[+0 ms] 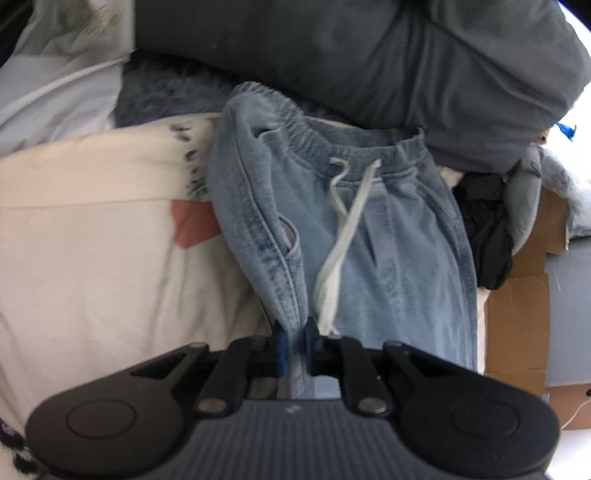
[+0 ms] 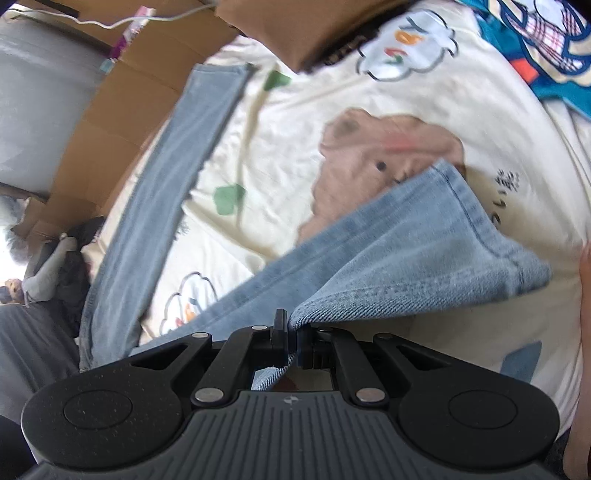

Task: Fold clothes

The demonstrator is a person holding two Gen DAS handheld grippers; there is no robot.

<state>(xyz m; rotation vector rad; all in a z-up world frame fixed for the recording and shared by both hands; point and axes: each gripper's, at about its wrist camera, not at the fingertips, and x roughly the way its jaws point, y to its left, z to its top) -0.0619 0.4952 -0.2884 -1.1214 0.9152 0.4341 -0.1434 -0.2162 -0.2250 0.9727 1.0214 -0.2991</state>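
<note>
- A cream bedsheet (image 2: 295,110) printed with a brown bear, green leaves and small clouds covers the bed.
- A large grey pillow (image 1: 369,55) lies at the far side in the left wrist view, with a fuzzy blue-grey blanket (image 1: 166,92) beneath its edge.
- Flattened brown cardboard (image 2: 122,110) runs along the bed's side.
- A white cable (image 2: 110,24) trails over the cardboard.
- A plain grey wall (image 2: 33,110) stands behind it.
- Bright daylight washes out the right edge of the left wrist view.

- Left of the jeans (image 1: 369,236), I see open cream sheet (image 1: 92,258) to pass over.
- Beyond the jeans, a grey bundle (image 1: 369,62) blocks me.
- Right of them, cardboard (image 1: 517,321) crowds the edge.
</note>
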